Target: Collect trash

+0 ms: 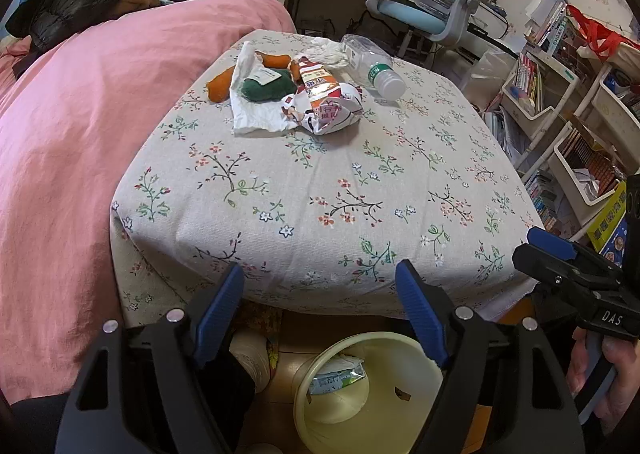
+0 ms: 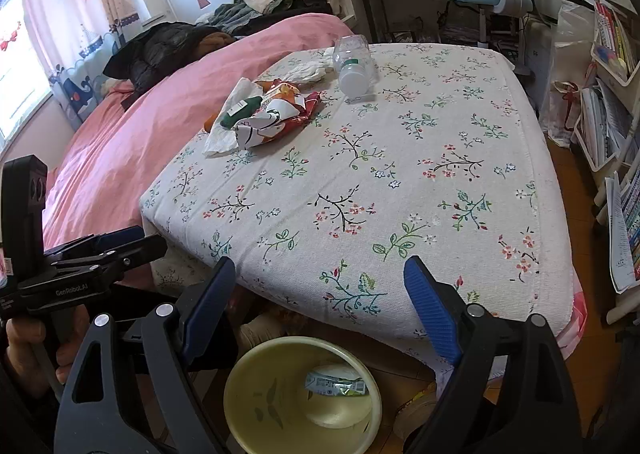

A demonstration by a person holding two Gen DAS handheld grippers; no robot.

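A trash pile lies at the far side of the floral-covered table (image 1: 320,181): a crumpled snack bag (image 1: 324,97) (image 2: 276,115), white tissue (image 1: 256,109), orange peel (image 1: 220,87), a green item (image 1: 266,85) and a clear plastic bottle (image 1: 372,65) (image 2: 354,65) on its side. A pale yellow bin (image 1: 360,386) (image 2: 300,394) stands on the floor below the near edge and holds a wrapper (image 2: 336,384). My left gripper (image 1: 320,294) and right gripper (image 2: 320,290) are open and empty above the bin, at the table's near edge. Each shows in the other's view.
A pink-covered bed (image 1: 80,133) with dark clothes lies left of the table. A blue-grey desk chair (image 1: 432,1) and desk stand behind. White book racks (image 1: 560,113) line the right side. The floor is wood.
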